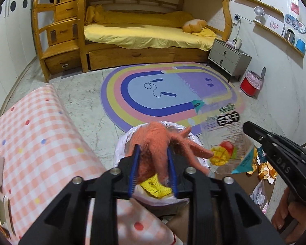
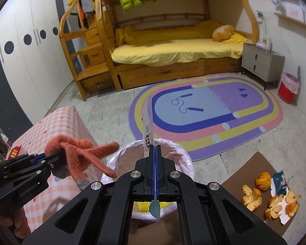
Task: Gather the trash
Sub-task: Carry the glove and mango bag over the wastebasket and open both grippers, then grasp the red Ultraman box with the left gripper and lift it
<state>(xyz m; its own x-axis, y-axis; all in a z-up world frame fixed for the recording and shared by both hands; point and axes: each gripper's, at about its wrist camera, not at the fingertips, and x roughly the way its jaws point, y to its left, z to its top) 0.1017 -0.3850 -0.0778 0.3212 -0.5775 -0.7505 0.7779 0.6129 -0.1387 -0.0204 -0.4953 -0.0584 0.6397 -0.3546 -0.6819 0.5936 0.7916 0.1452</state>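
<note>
Now: right gripper clamping snack bag, jaws closed, bag standing edge-up directly above bin. Left gripper gripping orange glove, hovering beside same bin; right sitting nearer centre.

Both cameras sit just behind their fingers, looking forward and down across the room toward the bunk bed. The left wrist view hangs close above the lined bin, which lies just past its fingertips. The right wrist view looks from beside it; the same bin and oval rug lie ahead of its fingertips.
</note>
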